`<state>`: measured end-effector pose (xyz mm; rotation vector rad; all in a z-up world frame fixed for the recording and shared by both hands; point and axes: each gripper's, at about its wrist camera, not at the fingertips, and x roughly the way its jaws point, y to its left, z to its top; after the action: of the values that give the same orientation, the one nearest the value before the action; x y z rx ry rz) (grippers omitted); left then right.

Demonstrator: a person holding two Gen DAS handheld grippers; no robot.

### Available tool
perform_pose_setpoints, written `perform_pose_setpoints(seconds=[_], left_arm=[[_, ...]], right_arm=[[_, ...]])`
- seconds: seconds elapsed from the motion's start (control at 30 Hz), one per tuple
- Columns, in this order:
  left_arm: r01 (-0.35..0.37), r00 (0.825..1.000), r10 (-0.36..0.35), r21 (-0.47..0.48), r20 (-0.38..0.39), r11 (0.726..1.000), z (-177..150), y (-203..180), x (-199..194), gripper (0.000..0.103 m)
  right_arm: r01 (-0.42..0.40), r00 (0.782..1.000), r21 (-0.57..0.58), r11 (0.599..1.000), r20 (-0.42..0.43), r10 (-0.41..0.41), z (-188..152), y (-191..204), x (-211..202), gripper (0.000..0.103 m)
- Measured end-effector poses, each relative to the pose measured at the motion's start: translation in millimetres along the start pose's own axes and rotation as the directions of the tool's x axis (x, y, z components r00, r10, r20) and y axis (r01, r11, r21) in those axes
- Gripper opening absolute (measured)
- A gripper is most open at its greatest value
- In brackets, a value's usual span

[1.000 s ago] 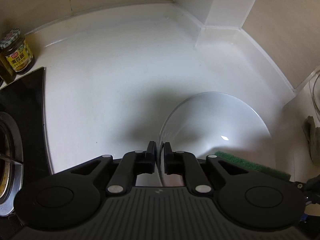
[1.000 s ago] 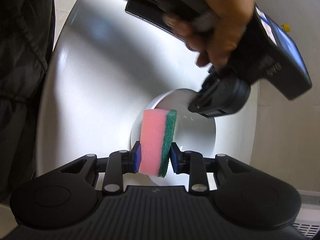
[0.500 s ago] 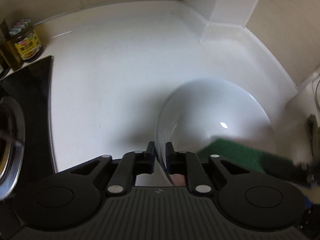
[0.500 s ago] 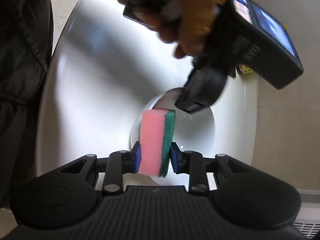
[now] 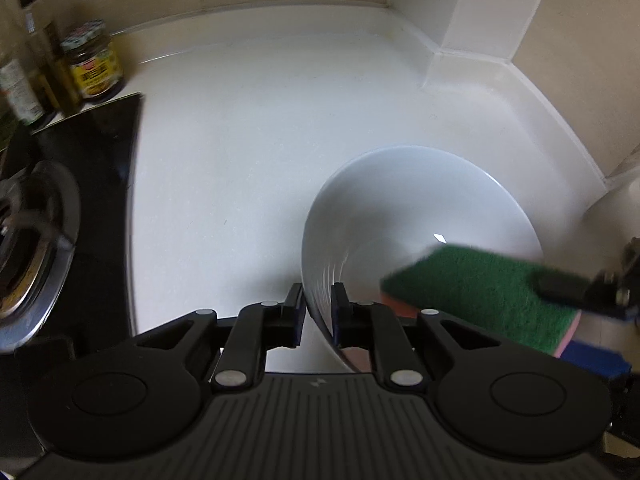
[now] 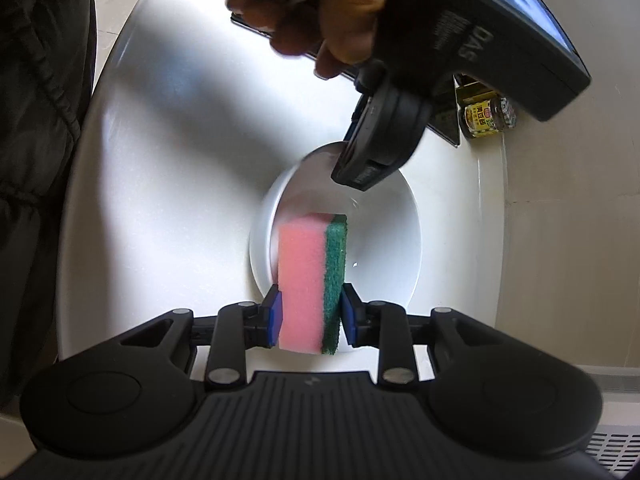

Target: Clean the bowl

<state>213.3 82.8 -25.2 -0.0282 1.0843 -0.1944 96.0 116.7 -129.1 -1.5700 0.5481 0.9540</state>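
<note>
Bowl (image 5: 420, 216): white, on the counter (image 5: 248, 128), right of the stove (image 5: 36, 232), mouth tipped toward the sponge.
Left gripper (image 5: 318, 316): jaws closing, pinching the bowl's near rim.
Right gripper (image 6: 310, 316): clamped on the sponge (image 6: 310, 280), nearer the bowl's hollow.
Sponge: long axis points into the bowl, green scrub face toward the far wall.

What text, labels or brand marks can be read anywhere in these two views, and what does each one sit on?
"DAS": on the dark casing of the left gripper, seen upside down from the right wrist camera; the smaller print beside it is too blurred.
Jar: yellow label with large characters and a red mark, too small to read.
Same jar in the left wrist view: blurred.
Bottles beside it: labels unreadable.
Sponge, bowl: no text.
</note>
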Motion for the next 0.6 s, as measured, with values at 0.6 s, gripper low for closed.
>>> perform_pose_setpoints(seconds=[0.6], left_arm=[[0.000, 1.000, 0.000, -0.050, 0.013, 0.999, -14.1, 3.7, -6.0, 0.015]], right_arm=[[0.017, 1.000, -0.003, 1.000, 0.002, -0.017, -1.2, -4.4, 5.8, 0.026]])
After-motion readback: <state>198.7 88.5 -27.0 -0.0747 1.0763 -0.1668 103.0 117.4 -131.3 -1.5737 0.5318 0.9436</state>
